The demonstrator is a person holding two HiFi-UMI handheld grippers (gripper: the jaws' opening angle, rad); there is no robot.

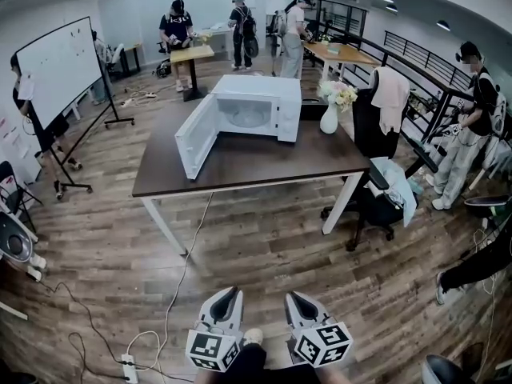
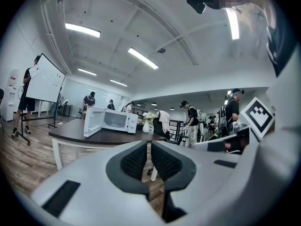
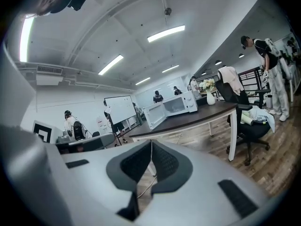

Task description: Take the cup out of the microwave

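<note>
**White microwave open, well ahead of both sets of jaws**

White door hangs out to the left of the microwave, whose cavity faces this way across the dark bench. The cup is presumably inside, but it cannot be made out (the cavity is too small and pale here). The left gripper and right gripper sit low, side by side over the floor. The jaws of all 2 are closed on nothing, well short of the bench. The opening lies straight ahead, closer to the left gripper's line.
</note>
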